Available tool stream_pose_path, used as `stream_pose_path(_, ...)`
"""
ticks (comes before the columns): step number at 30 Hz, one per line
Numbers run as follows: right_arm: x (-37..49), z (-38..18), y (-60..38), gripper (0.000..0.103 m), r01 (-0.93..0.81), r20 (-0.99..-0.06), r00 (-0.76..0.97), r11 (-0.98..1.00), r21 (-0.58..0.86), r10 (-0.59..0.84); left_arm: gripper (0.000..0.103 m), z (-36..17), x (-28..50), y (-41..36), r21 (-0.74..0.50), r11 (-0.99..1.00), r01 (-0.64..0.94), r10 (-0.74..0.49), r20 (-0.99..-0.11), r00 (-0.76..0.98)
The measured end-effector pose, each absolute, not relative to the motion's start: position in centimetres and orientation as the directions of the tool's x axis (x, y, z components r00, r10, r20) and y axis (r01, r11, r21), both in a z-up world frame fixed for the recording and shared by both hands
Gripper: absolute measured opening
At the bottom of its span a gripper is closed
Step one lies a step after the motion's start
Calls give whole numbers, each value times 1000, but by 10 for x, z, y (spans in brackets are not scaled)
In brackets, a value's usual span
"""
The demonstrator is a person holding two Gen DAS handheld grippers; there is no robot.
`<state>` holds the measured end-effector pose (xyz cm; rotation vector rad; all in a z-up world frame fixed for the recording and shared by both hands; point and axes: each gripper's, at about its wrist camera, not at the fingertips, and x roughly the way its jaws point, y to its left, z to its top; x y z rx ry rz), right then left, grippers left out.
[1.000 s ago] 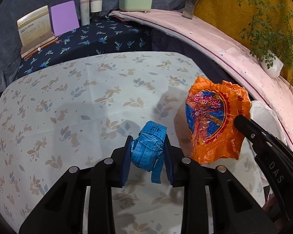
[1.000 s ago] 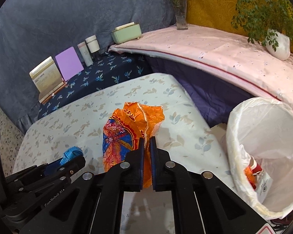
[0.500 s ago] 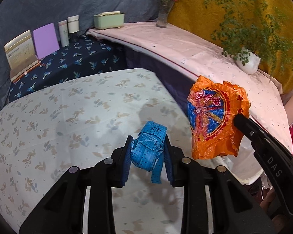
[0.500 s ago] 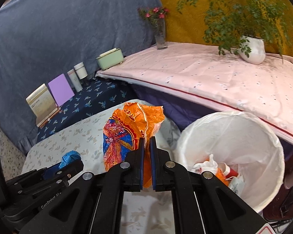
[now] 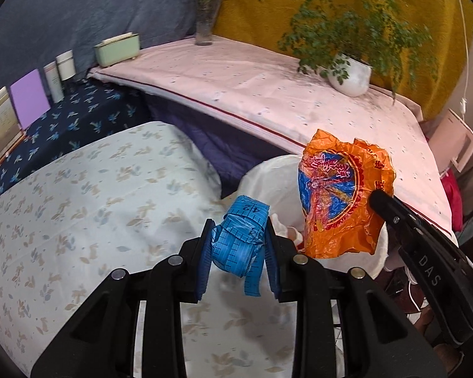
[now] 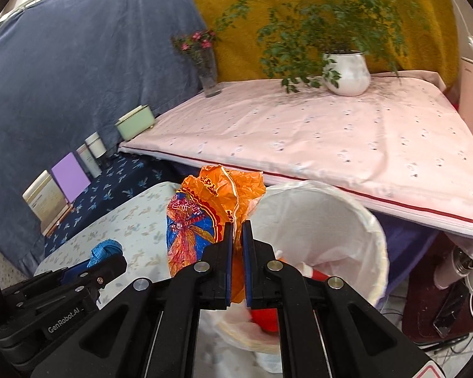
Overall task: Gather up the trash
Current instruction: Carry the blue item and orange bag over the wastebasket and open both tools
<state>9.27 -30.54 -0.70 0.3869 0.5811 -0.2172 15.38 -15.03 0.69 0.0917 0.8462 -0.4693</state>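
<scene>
Left claw (image 5: 238, 247) first, seen from its own wrist: jaws part-way closed and pinching a crumpled wad of blue measuring tape (image 5: 241, 239), with one loose tail dangling below the pads. Just ahead of the tips and slightly to their right sits the white-lined bin (image 5: 268, 173), mostly hidden behind the load, and the floral worktop (image 5: 94, 204) spreads out to the claw's left and beneath it. The risk here is that the claw looks to be right over the worktop edge, so a release too soon could drop the tape on the cloth or down the gap beside the bin, and that trailing tail could snag on a pad. To the right the other claw carries the orange snack bag (image 5: 340, 198) high over the bin. Now the right wrist view: right claw (image 6: 235, 252) nearly fully shut, nipping only the lower edge of the orange snack bag, which stands up ahead of the tips. The bin (image 6: 362, 217) opens just ahead and to the right, with some rubbish already inside. I'd judge the bag light enough to flutter wide when freed, landing on the rim or the worktop on the left. The left claw (image 6: 110, 260) rides close on the left, so a bump between them is possible.
</scene>
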Motion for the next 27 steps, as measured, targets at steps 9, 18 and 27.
stream_pose_path(9,72,-15,-350,6,374,-580,802,879,295,-146,29,3,147,-206,-94,856,509,-398,-748,531)
stream_pose_path(18,70,-23,-372,6,403,-592,790,864,302,-162,31,-11,151,-227,-82,851,518,-387,-764,515)
stream_pose_path(27,77,-30,-372,7,403,-605,782,864,303,-152,43,-14,154,-225,-69,862,503,-370,-762,531)
